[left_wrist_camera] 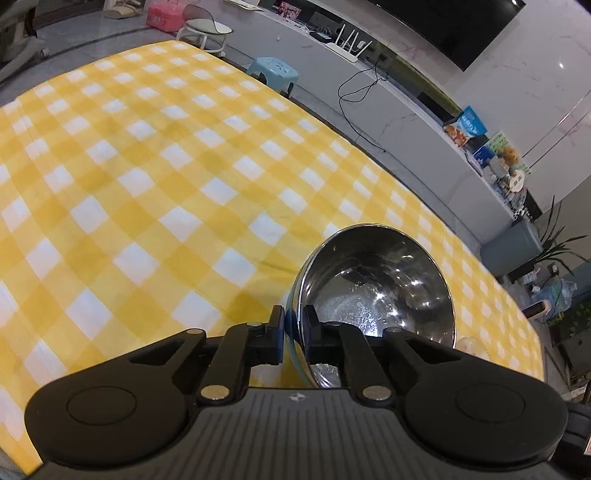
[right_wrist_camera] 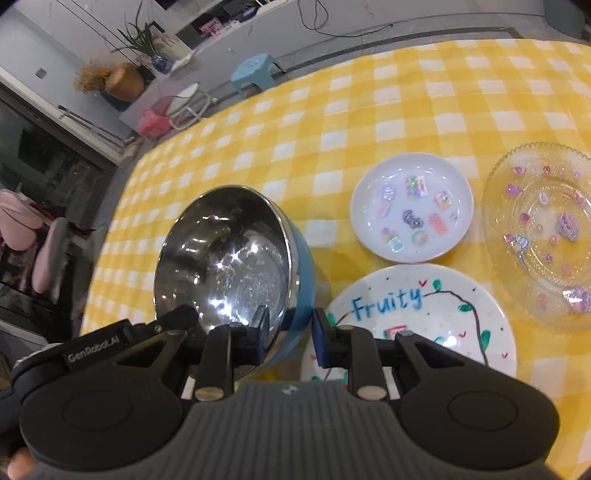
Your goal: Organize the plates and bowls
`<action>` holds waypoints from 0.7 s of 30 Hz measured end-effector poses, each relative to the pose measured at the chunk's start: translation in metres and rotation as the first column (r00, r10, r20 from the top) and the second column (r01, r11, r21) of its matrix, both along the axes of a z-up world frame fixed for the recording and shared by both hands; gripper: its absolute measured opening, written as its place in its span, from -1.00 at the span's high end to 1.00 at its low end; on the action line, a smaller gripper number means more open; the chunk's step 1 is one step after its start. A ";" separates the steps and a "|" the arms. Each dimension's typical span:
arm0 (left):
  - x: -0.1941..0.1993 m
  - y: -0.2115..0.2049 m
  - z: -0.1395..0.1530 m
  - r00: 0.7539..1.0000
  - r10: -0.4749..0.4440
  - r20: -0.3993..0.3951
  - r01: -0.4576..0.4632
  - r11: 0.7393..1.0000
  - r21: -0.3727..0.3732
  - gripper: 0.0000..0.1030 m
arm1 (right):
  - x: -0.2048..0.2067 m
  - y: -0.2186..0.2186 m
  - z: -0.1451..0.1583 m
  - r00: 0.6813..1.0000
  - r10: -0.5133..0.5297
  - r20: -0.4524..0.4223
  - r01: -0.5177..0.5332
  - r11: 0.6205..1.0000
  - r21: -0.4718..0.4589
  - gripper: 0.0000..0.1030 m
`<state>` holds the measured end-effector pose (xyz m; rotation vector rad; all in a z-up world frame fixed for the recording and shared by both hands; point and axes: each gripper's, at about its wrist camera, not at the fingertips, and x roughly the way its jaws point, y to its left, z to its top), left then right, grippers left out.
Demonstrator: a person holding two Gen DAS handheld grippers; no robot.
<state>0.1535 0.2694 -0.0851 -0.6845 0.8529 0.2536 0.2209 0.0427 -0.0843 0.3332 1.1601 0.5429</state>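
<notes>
A steel bowl (left_wrist_camera: pixel 376 288) with a blue outside is tilted above the yellow checked tablecloth (left_wrist_camera: pixel 147 166). My left gripper (left_wrist_camera: pixel 294 325) is shut on the bowl's rim, one finger inside and one outside. In the right wrist view the same bowl (right_wrist_camera: pixel 225 262) is tilted, and my right gripper (right_wrist_camera: pixel 290 332) straddles its rim with the jaws a little apart, the right finger not touching. A white "Fruity" plate (right_wrist_camera: pixel 413 314), a small white plate (right_wrist_camera: pixel 412 212) with stickers and a clear glass plate (right_wrist_camera: pixel 543 236) lie to the right.
The table's far edge (left_wrist_camera: pixel 332 122) borders the floor with a blue stool (left_wrist_camera: pixel 273 70) and a white chair (left_wrist_camera: pixel 205 29). A long counter (left_wrist_camera: pixel 424 122) runs behind. The left table edge (right_wrist_camera: pixel 118 206) drops to the floor.
</notes>
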 end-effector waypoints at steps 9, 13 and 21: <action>-0.013 -0.017 0.034 0.988 -0.137 0.070 0.134 0.990 0.047 0.85 | -0.035 -0.026 0.047 0.994 -0.037 0.098 0.036 0.999 0.011 0.55; -0.022 -0.034 0.048 0.970 -0.218 0.107 0.211 0.975 0.073 0.85 | -0.058 -0.040 0.070 0.985 -0.041 0.168 0.047 0.998 -0.029 0.55; -0.043 -0.065 0.069 0.940 -0.330 0.084 0.319 0.940 0.124 0.83 | -0.100 -0.079 0.091 0.973 -0.105 0.205 0.111 0.994 -0.019 0.57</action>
